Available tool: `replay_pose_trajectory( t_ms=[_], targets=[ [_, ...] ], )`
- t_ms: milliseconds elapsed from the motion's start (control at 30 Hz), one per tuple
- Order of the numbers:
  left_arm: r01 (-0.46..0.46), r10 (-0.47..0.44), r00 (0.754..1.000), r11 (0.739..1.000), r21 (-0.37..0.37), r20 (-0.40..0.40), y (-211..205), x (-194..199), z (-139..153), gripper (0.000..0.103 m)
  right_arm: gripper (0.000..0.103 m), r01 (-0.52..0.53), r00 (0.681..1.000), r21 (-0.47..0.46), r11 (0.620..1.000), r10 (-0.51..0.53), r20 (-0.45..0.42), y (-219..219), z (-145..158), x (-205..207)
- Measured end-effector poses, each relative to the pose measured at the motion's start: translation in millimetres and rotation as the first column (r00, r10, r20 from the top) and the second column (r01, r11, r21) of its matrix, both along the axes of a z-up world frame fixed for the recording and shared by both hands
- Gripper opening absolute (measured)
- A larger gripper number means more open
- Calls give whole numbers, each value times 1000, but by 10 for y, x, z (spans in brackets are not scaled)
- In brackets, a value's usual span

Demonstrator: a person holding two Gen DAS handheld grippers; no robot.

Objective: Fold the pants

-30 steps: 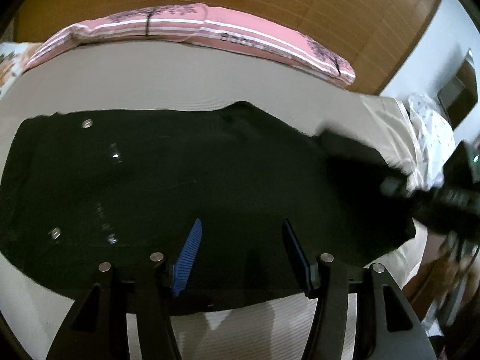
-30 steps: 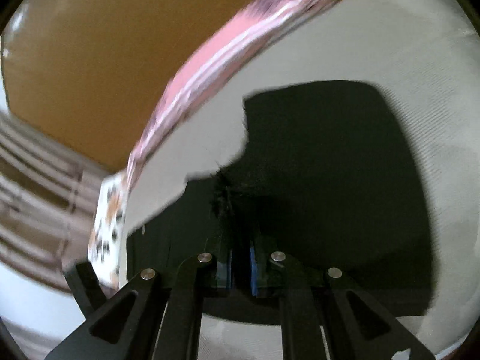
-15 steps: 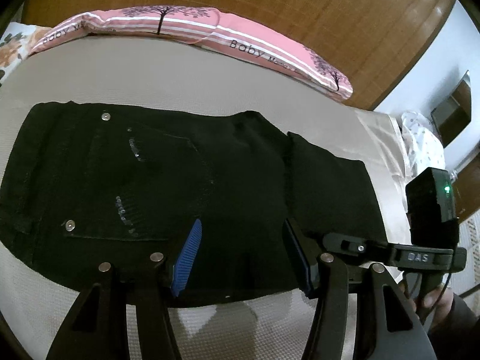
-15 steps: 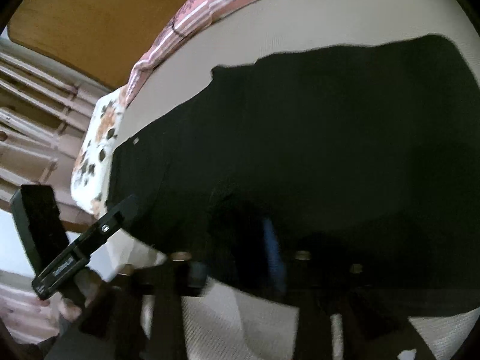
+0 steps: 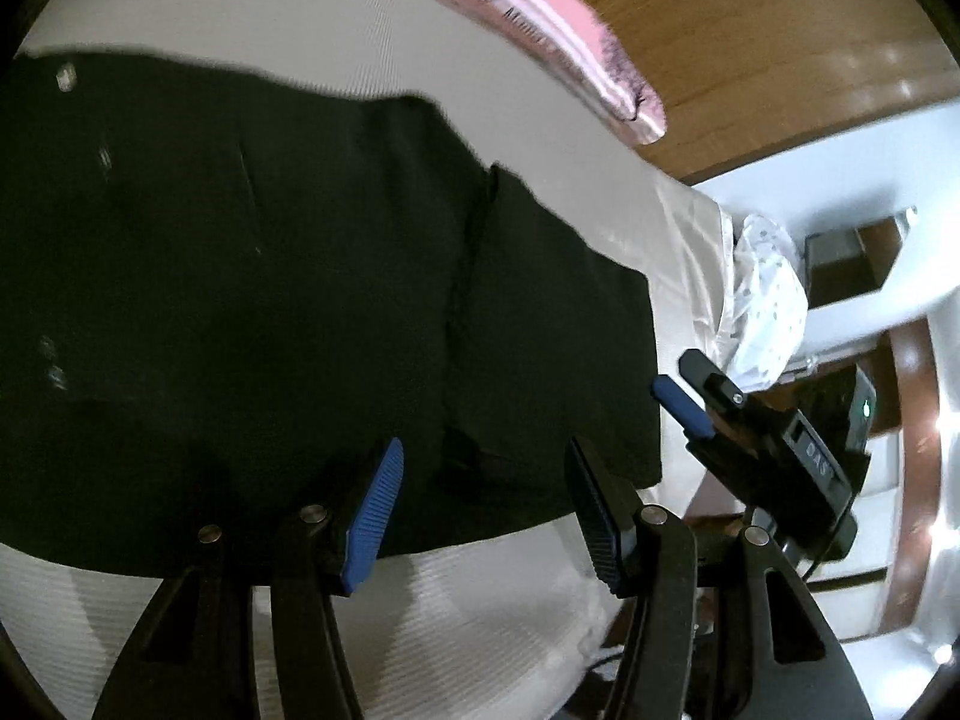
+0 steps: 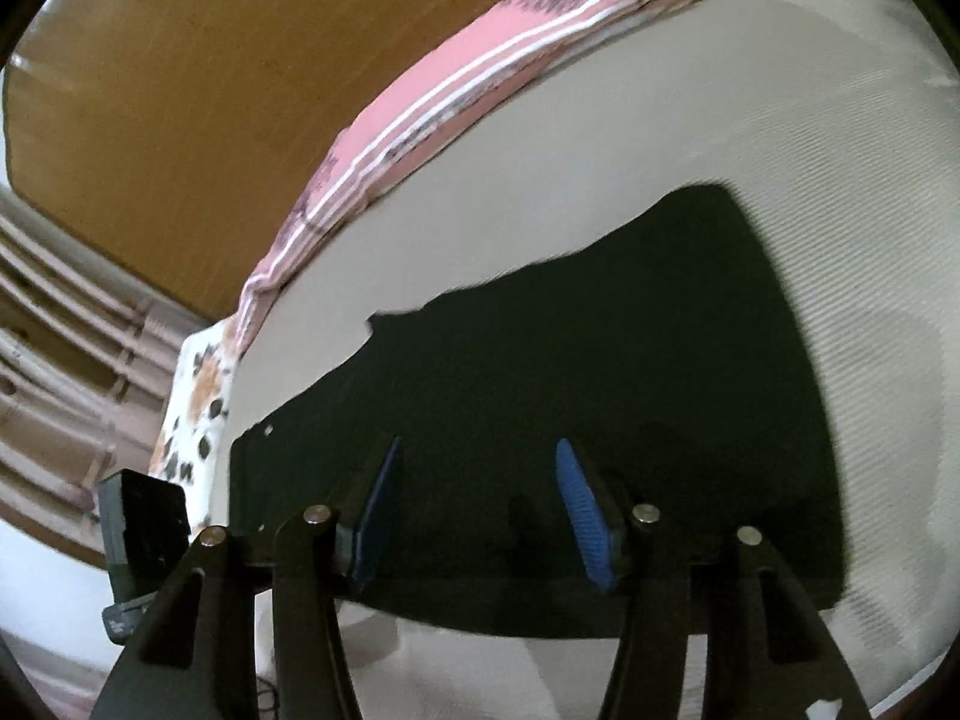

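The black pants [image 5: 270,300] lie flat and folded on the white bed, with metal rivets at the left end; they also show in the right wrist view [image 6: 600,408]. My left gripper [image 5: 480,480] is open and empty, just above the near edge of the pants. My right gripper [image 6: 474,480] is open and empty above the near edge too; it also shows in the left wrist view [image 5: 696,396], beside the right end of the pants.
A pink striped pillow [image 6: 468,120] lies along the far edge of the bed [image 5: 468,630], against a wooden headboard [image 6: 210,90]. A spotted white cloth [image 5: 768,300] hangs off the bed's right side. A flowered pillow [image 6: 198,408] sits at the left end.
My right gripper let go of the pants fabric, opened and drew back to the near edge. The folded-over part now lies flat. The left view has swung to the right.
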State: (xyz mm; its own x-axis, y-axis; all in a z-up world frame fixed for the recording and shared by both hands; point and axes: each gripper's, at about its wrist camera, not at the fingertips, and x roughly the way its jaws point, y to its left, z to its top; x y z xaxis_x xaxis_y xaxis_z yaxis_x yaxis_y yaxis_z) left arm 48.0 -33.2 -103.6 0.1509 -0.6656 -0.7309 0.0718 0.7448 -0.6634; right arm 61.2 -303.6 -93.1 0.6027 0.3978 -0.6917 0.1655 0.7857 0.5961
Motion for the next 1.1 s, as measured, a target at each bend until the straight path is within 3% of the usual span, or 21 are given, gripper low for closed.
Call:
replay_pose_trajectory(
  t_ms=[200,433,533,567,600,867,1000,1100],
  targets=[
    [-20,19,994,1000,-4,-107,-135,77,-180,53,53,29,1000,-5,1000,-29,4,-160,-7,-21],
    [-14,11,985,1000,-17,-173,-285,108,-314,44,53,26,999,7,1000,-26,23,-180,21,-19],
    [-6,5,986,1000,-3,-164,-382,117,-308,33,53,29,999,15,999,-29,17,-193,12,-20],
    [-4,5,987,1000,2,-162,-391,97,-309,19,53,28,1000,15,999,-28,13,-193,4,-18],
    [-11,13,987,1000,10,-158,-410,85,-309,13,53,31,1000,13,999,-31,4,-201,-8,-14],
    [0,-1,1000,997,79,14,-429,-124,6,7,53,69,996,-11,998,-69,-59,-265,-104,-27],
    [-5,6,1000,991,135,-7,-335,-156,-145,7,53,70,991,-4,998,-70,-112,-271,-217,-11],
    [-19,24,999,993,117,-39,-290,-132,-267,8,53,52,986,-23,998,-55,-160,-240,-320,15]
  ],
)
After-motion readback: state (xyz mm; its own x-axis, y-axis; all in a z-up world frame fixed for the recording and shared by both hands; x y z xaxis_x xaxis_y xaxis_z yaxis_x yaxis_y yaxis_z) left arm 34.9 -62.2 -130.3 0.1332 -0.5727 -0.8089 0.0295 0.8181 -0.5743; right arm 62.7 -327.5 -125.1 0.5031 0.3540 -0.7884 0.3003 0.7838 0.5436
